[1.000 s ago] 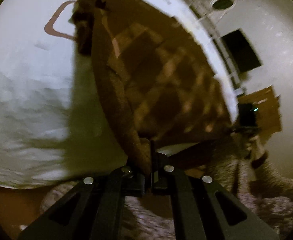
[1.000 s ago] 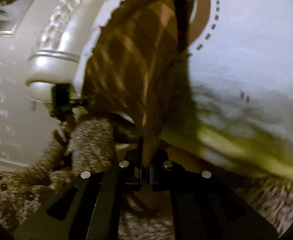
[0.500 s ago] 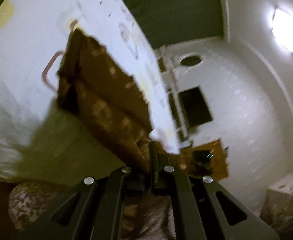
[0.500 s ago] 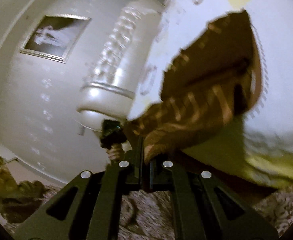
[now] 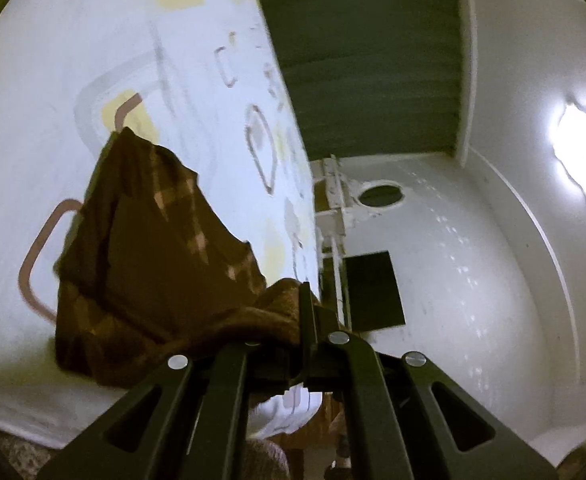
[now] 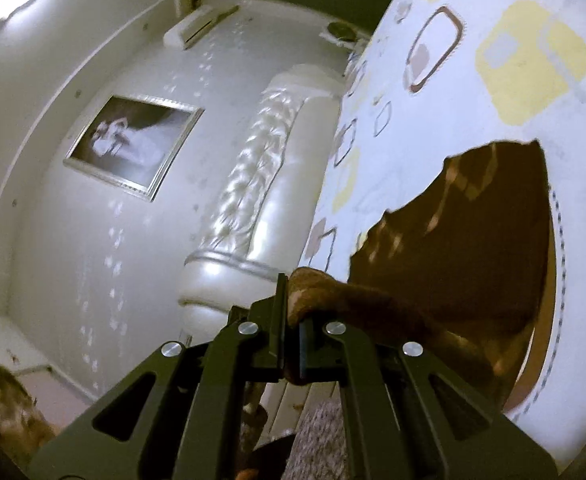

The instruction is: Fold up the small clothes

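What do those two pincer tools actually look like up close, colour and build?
Both look alike. The left gripper and the right gripper are matte black, built of angular struts with triangular cut-outs, joined by round silver rivets. Each ends in two thin flat black fingers. No cables, markings or sleeves show.

The brown checked cloth (image 5: pixel 161 264) is blurry, so what kind of clothing it is cannot be told. Its pinched edge is hidden between the left gripper (image 5: pixel 307 312) jaws. In the right wrist view, the right gripper (image 6: pixel 291 320) covers its near corner.
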Demonstrator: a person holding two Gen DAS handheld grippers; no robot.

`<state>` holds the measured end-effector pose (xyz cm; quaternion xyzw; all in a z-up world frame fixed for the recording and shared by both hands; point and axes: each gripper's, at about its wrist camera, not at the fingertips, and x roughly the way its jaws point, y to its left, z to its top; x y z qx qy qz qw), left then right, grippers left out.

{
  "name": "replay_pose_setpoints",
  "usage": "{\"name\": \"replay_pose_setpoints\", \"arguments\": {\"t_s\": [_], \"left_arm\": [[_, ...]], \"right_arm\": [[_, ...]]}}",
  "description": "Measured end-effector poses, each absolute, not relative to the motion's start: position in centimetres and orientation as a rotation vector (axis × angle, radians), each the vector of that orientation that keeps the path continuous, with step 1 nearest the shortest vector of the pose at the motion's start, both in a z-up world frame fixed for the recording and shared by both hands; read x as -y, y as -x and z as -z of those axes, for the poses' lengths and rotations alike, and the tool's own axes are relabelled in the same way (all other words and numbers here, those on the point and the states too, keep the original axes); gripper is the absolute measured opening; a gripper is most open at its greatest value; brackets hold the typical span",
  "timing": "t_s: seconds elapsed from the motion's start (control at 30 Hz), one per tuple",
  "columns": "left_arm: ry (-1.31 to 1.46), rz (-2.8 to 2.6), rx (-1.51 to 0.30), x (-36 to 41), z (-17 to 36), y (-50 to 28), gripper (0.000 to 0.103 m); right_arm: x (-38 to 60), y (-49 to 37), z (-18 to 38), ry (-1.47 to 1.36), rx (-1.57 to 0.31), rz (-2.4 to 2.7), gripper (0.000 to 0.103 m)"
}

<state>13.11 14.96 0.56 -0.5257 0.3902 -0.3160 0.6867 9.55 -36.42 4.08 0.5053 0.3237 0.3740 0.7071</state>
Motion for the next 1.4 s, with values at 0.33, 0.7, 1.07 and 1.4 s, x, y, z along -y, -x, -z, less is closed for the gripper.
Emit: {"name": "replay_pose_setpoints", "arguments": {"t_s": [0.33,0.7,1.07,1.4], "left_arm": [[1.238,0.562,-0.989,-14.3,4.4,-20.9,0.003],[1.377,0.431,-1.072,-15.3,10.1,-24.2,0.003],[1.403,0.39,-1.033,-16.1,9.8,-23.8,0.003],[1.53,0.299,-1.041,-16.7,9.5,-23.7,0.029]], "right_arm": [[37.3,-17.6,2.1,-1.218,-0.784,-0.711,0.004],[38.0,-22.9,8.2,-1.286,-0.847,-0.6,0.004],[37.5,-25.0,10.3,-1.286,-0.88,-0.548,0.012],[37.7,-25.5,10.4,-1.254,-0.872,-0.517,0.019]]}}
